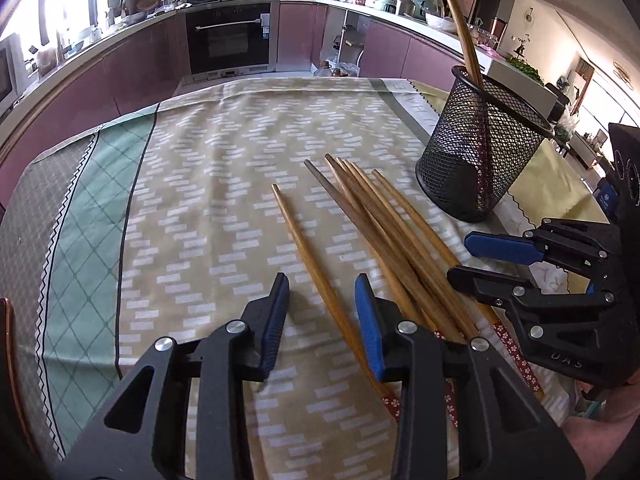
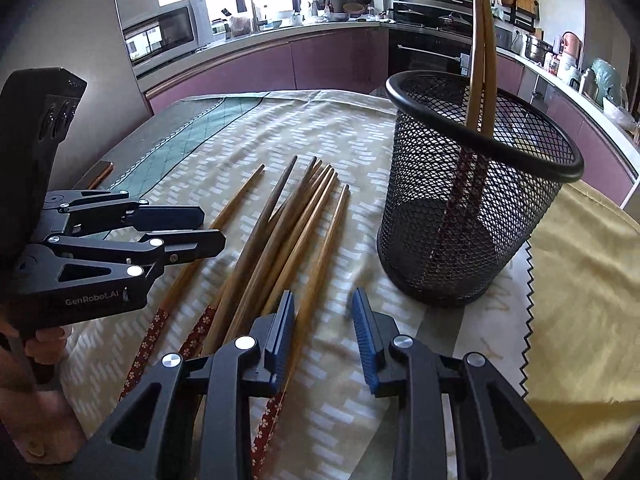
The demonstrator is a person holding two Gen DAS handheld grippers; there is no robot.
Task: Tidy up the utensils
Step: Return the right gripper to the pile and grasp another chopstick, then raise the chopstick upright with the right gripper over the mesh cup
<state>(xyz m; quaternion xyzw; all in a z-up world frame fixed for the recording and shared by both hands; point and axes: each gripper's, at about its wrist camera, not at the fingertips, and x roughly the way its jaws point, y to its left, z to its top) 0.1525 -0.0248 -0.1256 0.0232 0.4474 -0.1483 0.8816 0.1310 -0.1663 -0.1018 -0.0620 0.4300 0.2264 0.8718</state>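
Kitchen cabinets and an oven ring my desk (image 1: 208, 152), which is draped in a patterned cloth. Loose chopsticks (image 1: 384, 216) lie fanned on it, just beside the mesh holder (image 2: 472, 200), where two already stand. My left claw (image 1: 322, 308) tilts steeply down, narrowly parted around a stray chopstick (image 1: 308, 248), pads not pressing. My right claw (image 2: 322, 320) tilts down likewise, narrow and empty, the outermost stick of the pile at its left pad. I judge the risks so: closing now could pinch neighbouring sticks too, or roll one aside, and a one-ended grip may let it swing and tip the holder.
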